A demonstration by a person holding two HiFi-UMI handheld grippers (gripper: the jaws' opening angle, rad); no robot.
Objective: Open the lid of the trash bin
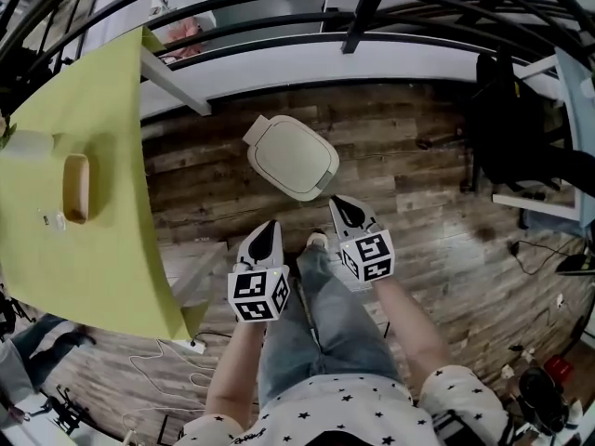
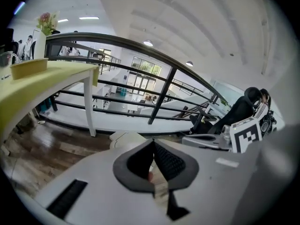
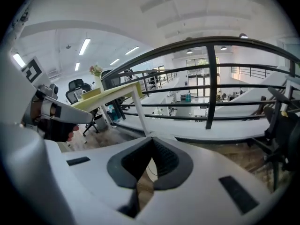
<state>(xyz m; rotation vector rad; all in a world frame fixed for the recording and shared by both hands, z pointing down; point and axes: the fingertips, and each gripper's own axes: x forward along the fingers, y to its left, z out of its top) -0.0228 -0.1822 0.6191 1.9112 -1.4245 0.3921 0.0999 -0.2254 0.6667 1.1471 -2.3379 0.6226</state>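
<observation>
A cream trash bin [image 1: 291, 156] with a rounded square lid stands on the wooden floor, lid down. Both grippers hover above the floor just short of it. My left gripper [image 1: 271, 227] points at the bin's near side and its jaws are shut with nothing between them. My right gripper [image 1: 343, 203] is close to the bin's near right corner, also shut and empty. In the left gripper view the bin's top [image 2: 123, 139] shows just past the closed left gripper [image 2: 152, 142]. The right gripper [image 3: 151, 139] is shut in its own view as well.
A yellow-green table [image 1: 93, 240] with a wooden tray [image 1: 76, 188] fills the left. A black railing [image 1: 372, 12] runs behind the bin. A black office chair [image 1: 516, 128] stands at the right. Cables and a power strip [image 1: 191, 347] lie by the person's legs.
</observation>
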